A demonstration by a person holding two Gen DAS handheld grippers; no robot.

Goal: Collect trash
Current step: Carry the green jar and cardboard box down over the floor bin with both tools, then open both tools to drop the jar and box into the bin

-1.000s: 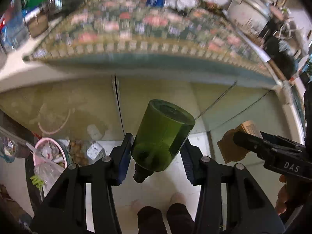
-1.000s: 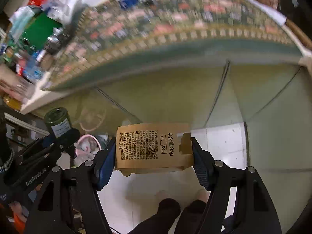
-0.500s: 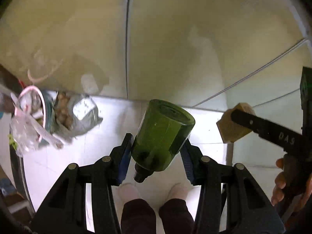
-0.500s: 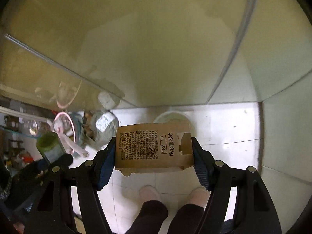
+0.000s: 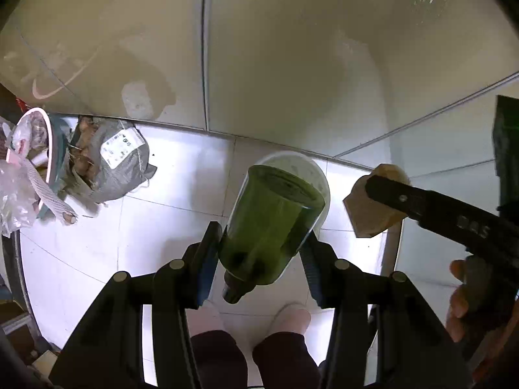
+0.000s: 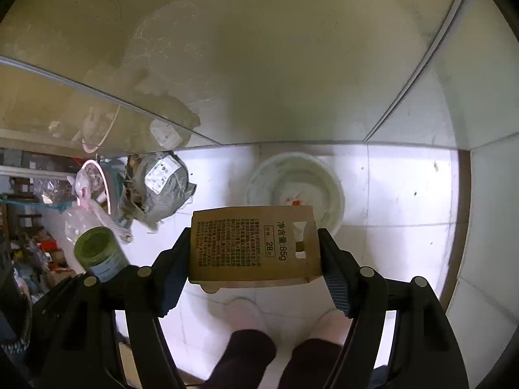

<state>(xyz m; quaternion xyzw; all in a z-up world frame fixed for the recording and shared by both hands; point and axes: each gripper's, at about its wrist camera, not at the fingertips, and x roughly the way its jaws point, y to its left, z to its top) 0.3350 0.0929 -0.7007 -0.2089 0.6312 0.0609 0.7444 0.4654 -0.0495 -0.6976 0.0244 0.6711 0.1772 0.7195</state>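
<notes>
The white bin (image 6: 293,191) is sitting directly beneath both tongs, the left gripper (image 5: 261,253) clenching a green bottle (image 5: 272,223) bottom-down, the right gripper (image 6: 254,253) grasping a kraft carton (image 6: 253,246).

Both tools point steeply downward, left tool (image 5: 261,253) and right tool (image 6: 254,261) each clamped on a load.
</notes>
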